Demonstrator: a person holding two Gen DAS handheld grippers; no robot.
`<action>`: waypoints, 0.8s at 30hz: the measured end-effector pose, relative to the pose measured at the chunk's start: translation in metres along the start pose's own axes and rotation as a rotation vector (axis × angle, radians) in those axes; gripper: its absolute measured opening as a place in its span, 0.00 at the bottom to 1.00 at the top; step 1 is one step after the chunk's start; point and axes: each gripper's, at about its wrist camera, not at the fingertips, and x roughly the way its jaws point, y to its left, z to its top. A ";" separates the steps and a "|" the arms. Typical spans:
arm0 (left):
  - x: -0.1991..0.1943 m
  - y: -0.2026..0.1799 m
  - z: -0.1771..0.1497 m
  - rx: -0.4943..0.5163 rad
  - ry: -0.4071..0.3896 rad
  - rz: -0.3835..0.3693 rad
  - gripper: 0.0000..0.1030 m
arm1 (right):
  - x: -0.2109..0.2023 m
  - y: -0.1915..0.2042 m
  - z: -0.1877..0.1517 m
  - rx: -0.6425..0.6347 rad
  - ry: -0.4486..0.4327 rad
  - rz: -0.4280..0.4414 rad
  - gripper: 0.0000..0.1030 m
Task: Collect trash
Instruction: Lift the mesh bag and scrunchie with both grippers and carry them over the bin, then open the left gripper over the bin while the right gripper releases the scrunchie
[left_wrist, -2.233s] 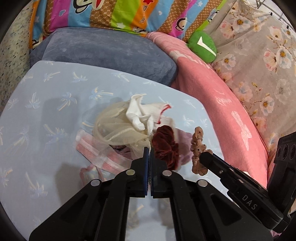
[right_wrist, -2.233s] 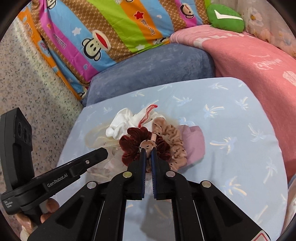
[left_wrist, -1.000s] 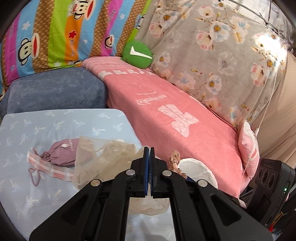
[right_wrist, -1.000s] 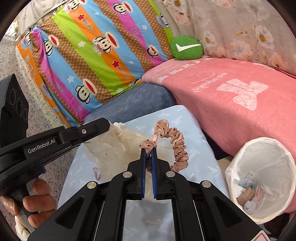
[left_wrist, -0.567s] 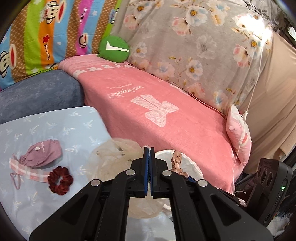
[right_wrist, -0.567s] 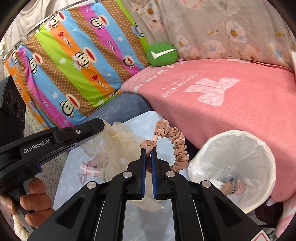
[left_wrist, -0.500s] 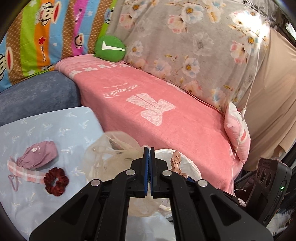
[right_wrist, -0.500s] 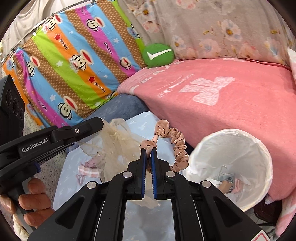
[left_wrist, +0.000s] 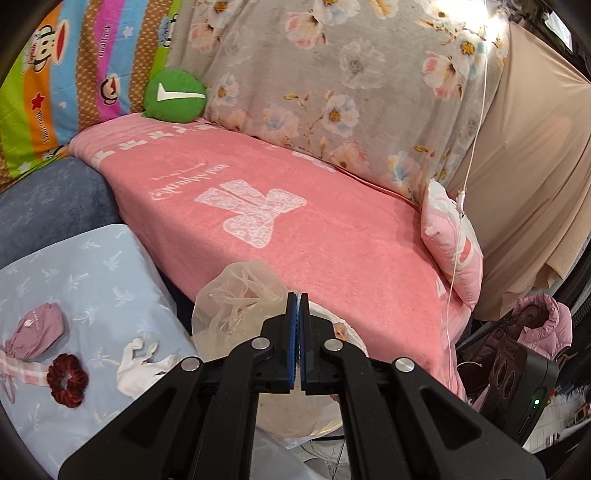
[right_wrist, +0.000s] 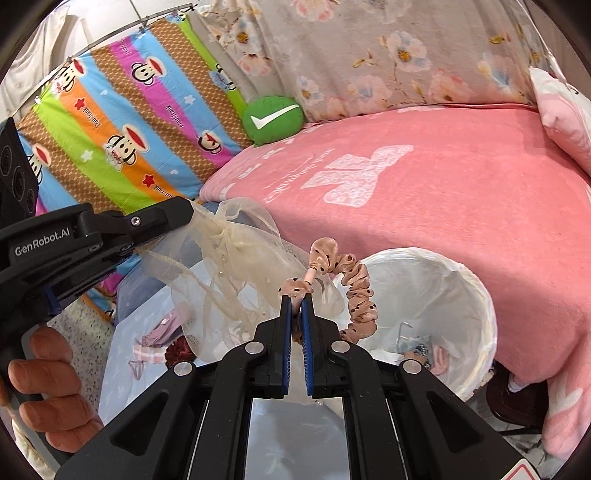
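Left wrist view: pink blanket (left_wrist: 332, 236) covers the bed, floral cloth behind it, blue palm-print surface (left_wrist: 92, 273) at lower left. Left gripper (left_wrist: 297, 306) has its fingers clenched on a sheer cream mesh bag (left_wrist: 236, 306), which bulges out to the left of the tips, past the surface's right edge. On the surface near that edge: white cloth (left_wrist: 138, 363), dark red scrunchie (left_wrist: 66, 374), mauve drawstring pouch (left_wrist: 38, 328). White-lined bin (left_wrist: 354, 339) sits mostly hidden behind the fingers. Right wrist view: same pink blanket, striped monkey-print cushion (right_wrist: 129, 125) and green check-mark pillow (right_wrist: 275, 118) at the back. Right gripper (right_wrist: 295, 301) has its fingers clamped on a pink polka-dot scrunchie (right_wrist: 354, 291), which arcs up and right over the near rim of the white-lined bin (right_wrist: 476, 306); the bin has small scraps at its bottom. Left gripper (right_wrist: 188, 210) enters from the left, the mesh bag (right_wrist: 236, 254) hanging from its tips just left of the bin. A hand (right_wrist: 48, 391) grips its handle.
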 end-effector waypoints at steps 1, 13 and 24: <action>0.004 -0.003 0.000 0.004 0.008 -0.005 0.01 | 0.000 -0.004 0.000 0.006 -0.001 -0.006 0.05; 0.044 -0.016 -0.003 -0.004 0.097 -0.029 0.04 | 0.001 -0.033 0.002 0.051 0.000 -0.046 0.06; 0.043 0.000 -0.010 -0.011 0.069 0.059 0.55 | 0.012 -0.033 0.004 0.051 0.004 -0.059 0.15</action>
